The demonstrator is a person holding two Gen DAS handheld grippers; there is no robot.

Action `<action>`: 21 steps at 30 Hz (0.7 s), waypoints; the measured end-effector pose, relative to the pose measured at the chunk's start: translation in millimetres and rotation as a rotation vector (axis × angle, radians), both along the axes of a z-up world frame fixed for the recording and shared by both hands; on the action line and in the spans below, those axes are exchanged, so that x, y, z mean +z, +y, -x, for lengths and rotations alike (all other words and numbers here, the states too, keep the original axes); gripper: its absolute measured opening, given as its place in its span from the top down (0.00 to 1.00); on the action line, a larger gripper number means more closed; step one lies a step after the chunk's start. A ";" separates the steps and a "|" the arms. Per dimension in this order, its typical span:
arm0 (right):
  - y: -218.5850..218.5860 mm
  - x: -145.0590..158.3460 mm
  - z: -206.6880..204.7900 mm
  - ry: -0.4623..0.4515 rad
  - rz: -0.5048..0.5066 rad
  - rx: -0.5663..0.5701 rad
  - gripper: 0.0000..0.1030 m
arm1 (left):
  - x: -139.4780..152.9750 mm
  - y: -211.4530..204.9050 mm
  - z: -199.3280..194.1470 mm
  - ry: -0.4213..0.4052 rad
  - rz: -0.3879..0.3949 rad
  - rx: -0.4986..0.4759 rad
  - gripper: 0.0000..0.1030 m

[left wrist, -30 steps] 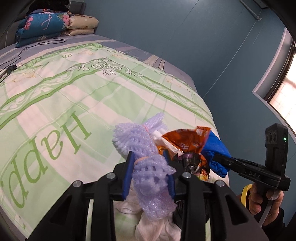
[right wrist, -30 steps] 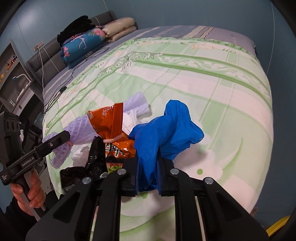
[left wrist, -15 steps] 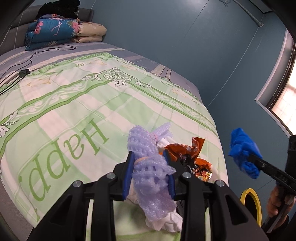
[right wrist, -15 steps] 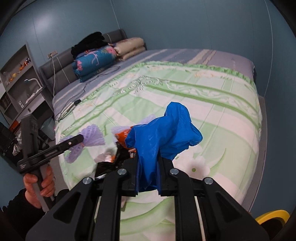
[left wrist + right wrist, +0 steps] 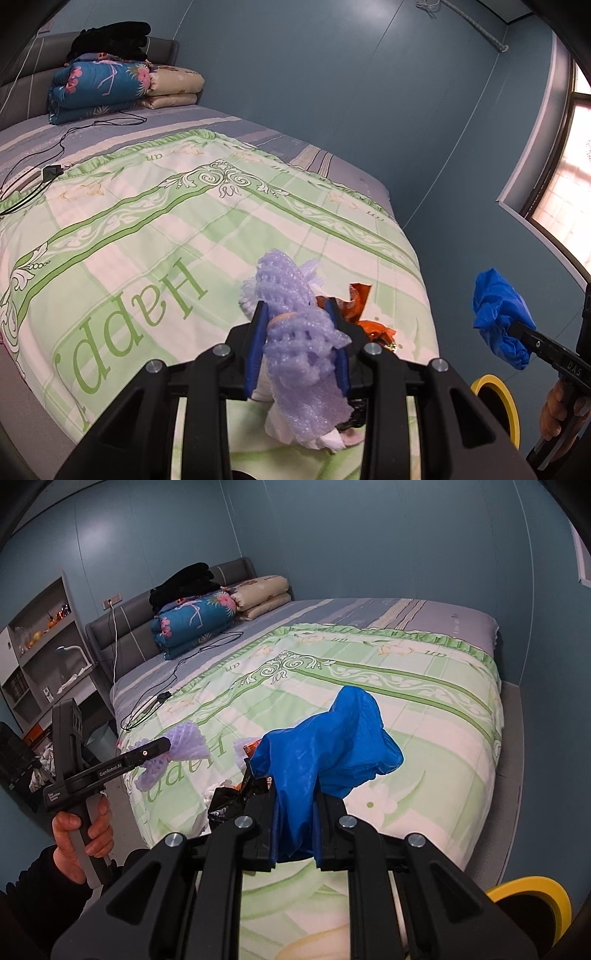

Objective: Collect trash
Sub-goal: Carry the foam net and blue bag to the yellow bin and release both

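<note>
My left gripper [image 5: 297, 319] is shut on a lilac foam fruit net [image 5: 295, 295] and holds it just above the bed's near corner. The same gripper [image 5: 162, 744] and net [image 5: 184, 738] show at the left of the right wrist view. My right gripper [image 5: 295, 812] is shut on a crumpled blue plastic bag [image 5: 332, 746], lifted off the bed. From the left wrist it appears at the far right [image 5: 517, 328], with the blue bag [image 5: 495, 306] in the air beside the bed. An orange snack wrapper [image 5: 360, 306], white tissue [image 5: 284, 428] and a black wrapper [image 5: 225, 801] lie on the green bedspread [image 5: 147, 221].
A yellow-rimmed bin [image 5: 498, 398] stands on the floor by the bed's corner, below the right gripper. Folded quilts [image 5: 199, 620] and a charger cable [image 5: 166, 694] lie near the headboard. A shelf unit [image 5: 44, 646] stands left of the bed; blue walls are close.
Both grippers have risen from the trash pile with their pieces. The right one carried the blue bag away from the pile, off the bed's edge. The yellow bin has come into view.
</note>
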State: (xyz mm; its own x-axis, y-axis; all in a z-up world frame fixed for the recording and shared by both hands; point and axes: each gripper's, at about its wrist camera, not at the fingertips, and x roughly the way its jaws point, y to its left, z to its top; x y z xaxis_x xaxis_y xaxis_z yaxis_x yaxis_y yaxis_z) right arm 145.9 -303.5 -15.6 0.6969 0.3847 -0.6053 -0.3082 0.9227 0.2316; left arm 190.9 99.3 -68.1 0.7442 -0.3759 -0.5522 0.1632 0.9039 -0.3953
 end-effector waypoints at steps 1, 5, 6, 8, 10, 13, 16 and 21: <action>-2.8 0.9 2.7 -0.002 -0.002 -0.002 0.88 | 0.7 -1.9 1.2 -0.002 -0.001 -0.003 0.71; -14.4 4.6 11.3 -0.016 -0.006 -0.017 0.88 | 5.0 -12.5 6.0 -0.009 -0.010 -0.018 0.71; -17.0 5.1 13.5 -0.018 -0.007 -0.020 0.88 | 6.1 -14.7 6.5 -0.009 -0.010 -0.022 0.71; -23.2 7.1 18.5 -0.024 -0.007 -0.030 0.88 | 7.9 -20.5 8.5 -0.012 -0.009 -0.031 0.71; -28.5 8.9 23.5 -0.025 -0.011 -0.041 0.88 | 10.0 -28.6 11.2 -0.015 -0.013 -0.045 0.71; -38.0 11.0 30.7 -0.025 -0.011 -0.059 0.88 | 12.4 -42.7 15.3 -0.020 -0.027 -0.073 0.71; -45.9 14.3 37.4 -0.029 -0.006 -0.079 0.88 | 13.4 -57.5 19.4 -0.022 -0.035 -0.105 0.71; -64.7 19.4 54.0 -0.043 0.003 -0.125 0.88 | 16.8 -86.4 24.0 -0.025 -0.033 -0.171 0.71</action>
